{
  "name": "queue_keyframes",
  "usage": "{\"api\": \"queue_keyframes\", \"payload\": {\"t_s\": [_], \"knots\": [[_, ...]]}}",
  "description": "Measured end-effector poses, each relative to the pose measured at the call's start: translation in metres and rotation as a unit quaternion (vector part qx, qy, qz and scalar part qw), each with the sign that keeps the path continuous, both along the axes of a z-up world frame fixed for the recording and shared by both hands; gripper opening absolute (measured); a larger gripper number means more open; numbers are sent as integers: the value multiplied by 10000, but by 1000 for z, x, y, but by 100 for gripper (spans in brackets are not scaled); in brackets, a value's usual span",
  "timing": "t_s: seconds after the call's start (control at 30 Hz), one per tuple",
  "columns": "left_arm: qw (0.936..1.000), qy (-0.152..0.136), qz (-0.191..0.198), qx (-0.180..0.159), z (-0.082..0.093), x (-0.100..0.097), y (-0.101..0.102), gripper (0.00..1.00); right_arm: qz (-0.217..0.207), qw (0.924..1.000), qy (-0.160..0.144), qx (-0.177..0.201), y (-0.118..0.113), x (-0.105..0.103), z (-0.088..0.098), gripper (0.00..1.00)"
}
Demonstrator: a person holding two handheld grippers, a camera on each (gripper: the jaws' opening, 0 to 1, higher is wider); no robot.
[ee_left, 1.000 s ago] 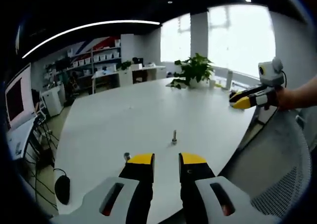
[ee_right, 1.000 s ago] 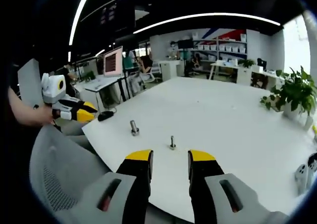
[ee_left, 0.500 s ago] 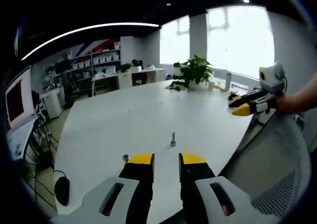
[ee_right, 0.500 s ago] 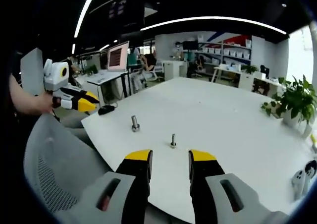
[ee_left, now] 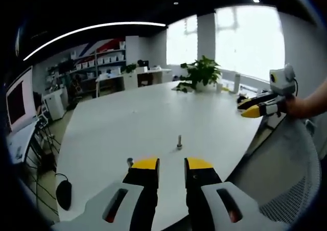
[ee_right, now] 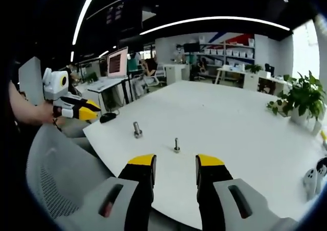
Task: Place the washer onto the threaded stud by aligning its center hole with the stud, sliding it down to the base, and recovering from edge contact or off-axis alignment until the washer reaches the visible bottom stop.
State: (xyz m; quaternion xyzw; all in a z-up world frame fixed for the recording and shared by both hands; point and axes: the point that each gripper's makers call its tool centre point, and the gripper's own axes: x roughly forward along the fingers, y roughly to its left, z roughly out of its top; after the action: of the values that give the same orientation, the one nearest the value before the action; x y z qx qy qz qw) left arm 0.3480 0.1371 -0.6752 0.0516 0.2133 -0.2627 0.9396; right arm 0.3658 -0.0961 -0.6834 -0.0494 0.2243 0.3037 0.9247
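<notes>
A small threaded stud (ee_left: pixel 179 142) stands upright on the white table (ee_left: pixel 133 118), a short way beyond my left gripper (ee_left: pixel 171 163), which is open with nothing between its jaws. A second metal piece (ee_left: pixel 130 162) peeks out just left of the left jaw. In the right gripper view the same stud (ee_right: pixel 176 145) stands ahead of my right gripper (ee_right: pixel 175 161), open and empty, and a thicker bolt-like piece (ee_right: pixel 137 130) stands to its left near the table edge. The right gripper (ee_left: pixel 253 108) shows at the far right, the left gripper (ee_right: pixel 84 110) at the far left, each held in a hand.
A grey mesh chair back (ee_right: pixel 56 180) sits below the table edge between the grippers. A potted plant (ee_left: pixel 200 72) stands at the far side of the table. A black mouse (ee_right: pixel 108 118) lies on a side desk, and white controllers (ee_right: pixel 312 177) rest at the table's right.
Both views have shifted only slightly with the hands. The stud and the bolt-like piece stay where they were, and both grippers remain open.
</notes>
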Motion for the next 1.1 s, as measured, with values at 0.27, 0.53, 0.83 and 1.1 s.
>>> {"api": "queue_keyframes", "payload": {"t_s": [0.27, 0.53, 0.83, 1.1], "knots": [[9998, 51, -158, 105, -4, -3, -6, 17, -2, 9999, 33, -97, -1, 0, -3, 33], [9997, 51, -170, 159, -5, -2, -5, 17, -17, 9998, 86, -185, -1, 0, -5, 32], [9998, 53, -159, 146, -5, -2, -3, 16, 3, 9995, 184, -250, -1, 0, -10, 32], [9997, 66, -208, 146, -6, -3, -5, 16, -66, 9996, 115, -266, -3, 0, -9, 32]]}}
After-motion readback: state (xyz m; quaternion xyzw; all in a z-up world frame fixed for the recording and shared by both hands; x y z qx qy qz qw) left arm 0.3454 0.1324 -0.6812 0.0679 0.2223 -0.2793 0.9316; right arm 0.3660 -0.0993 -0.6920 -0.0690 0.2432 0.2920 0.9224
